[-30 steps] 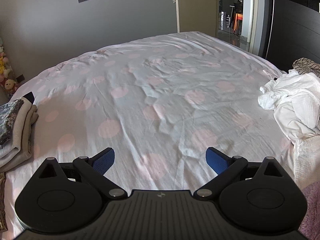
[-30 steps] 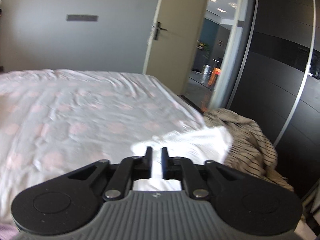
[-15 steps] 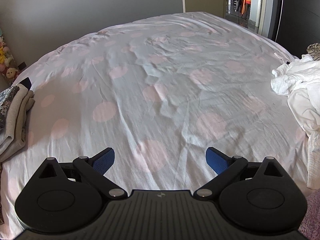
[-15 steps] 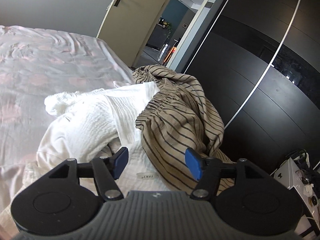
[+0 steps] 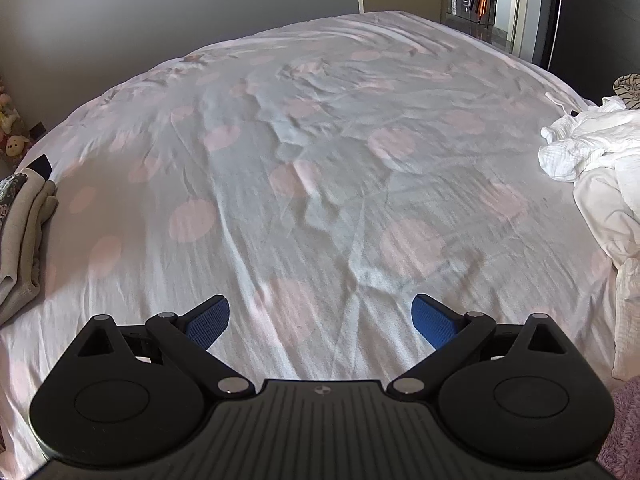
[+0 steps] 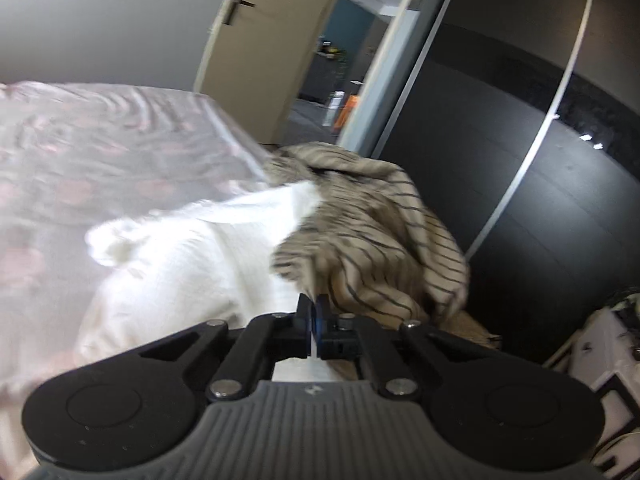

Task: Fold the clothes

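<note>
The right view is blurry. The striped cloth [image 6: 372, 216] is partly hidden behind the right gripper [image 6: 312, 316].

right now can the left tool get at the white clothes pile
Probably yes. The left tool is open and empty, and only bare bedsheet lies between it and the white clothes pile off to its right.

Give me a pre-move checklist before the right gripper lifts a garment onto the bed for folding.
1. Right gripper shut: ok, jaws nearly together.
2. Which cloth it pinches, white garment or striped garment: cannot tell, blurred.
3. Left gripper open and free: ok.
4. Bedsheet has bare room for spreading: ok.
5. Folded stack at the bed's left edge, apart from that room: ok.
</note>
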### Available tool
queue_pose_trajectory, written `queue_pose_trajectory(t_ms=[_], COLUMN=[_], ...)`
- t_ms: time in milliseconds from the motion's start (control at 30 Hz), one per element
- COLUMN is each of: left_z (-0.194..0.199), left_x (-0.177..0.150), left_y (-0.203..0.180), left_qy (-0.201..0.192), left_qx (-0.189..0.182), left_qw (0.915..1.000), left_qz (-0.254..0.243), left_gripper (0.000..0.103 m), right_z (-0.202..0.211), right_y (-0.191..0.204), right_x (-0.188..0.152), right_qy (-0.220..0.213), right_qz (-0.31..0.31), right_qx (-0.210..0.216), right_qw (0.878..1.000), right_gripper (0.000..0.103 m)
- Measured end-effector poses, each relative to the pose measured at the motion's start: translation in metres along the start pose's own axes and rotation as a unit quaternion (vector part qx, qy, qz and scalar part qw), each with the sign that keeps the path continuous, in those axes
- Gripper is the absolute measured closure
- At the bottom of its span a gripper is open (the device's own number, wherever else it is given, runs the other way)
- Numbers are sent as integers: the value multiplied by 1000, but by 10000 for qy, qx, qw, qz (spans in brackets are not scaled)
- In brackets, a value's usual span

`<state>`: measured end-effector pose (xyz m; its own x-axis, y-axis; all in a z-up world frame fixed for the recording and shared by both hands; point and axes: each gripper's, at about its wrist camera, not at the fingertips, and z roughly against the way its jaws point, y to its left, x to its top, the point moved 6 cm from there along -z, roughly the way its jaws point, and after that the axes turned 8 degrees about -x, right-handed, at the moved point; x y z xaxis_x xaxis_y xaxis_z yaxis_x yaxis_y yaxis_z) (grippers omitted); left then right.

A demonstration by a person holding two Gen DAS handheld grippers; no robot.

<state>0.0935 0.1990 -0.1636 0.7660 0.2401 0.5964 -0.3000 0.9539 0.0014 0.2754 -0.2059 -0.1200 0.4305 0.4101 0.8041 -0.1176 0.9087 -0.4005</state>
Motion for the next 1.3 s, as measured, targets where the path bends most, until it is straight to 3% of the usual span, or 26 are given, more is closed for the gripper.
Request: queue_pose_trajectory(t_ms=[200,367,600,833,1033,1100,1200,1300], left_z=[27,58,91,109,101,96,81,60], left_x=[-1,-2,-11,-38,-62,-65,-65,-66], left_y=[1,23,72,128,157,156,146,132], left_qy=[-251,-581,-861,-787,-513,-454,-318,-76], left_qx=[-84,-16,131,186,-102,-205,-354,-576], left_qw=[9996,9982,9944,9879,9765,9750,9749,9728], left_qz=[-93,128,602,1322,2090,2167,2177,2240], left_gripper=[4,4,4,4,4,4,4,4], right_z=[56,104,184,233,237,237,227,205], right_y=[37,73,181,317,337,341,329,316], right_x=[38,71,119,105,68,55,48,44], right_qy=[-352,-671,-1038,-394,-1,127,160,260], right_qz=[-252,-517,-546,-2,115,148,157,143], right_qx=[882,1614,3094,4181,4313,4343,4105,3770], right_qw=[9952,9833,9437,9075,9021,9006,9116,9257], right_gripper=[102,102,102,102,97,89,76,74])
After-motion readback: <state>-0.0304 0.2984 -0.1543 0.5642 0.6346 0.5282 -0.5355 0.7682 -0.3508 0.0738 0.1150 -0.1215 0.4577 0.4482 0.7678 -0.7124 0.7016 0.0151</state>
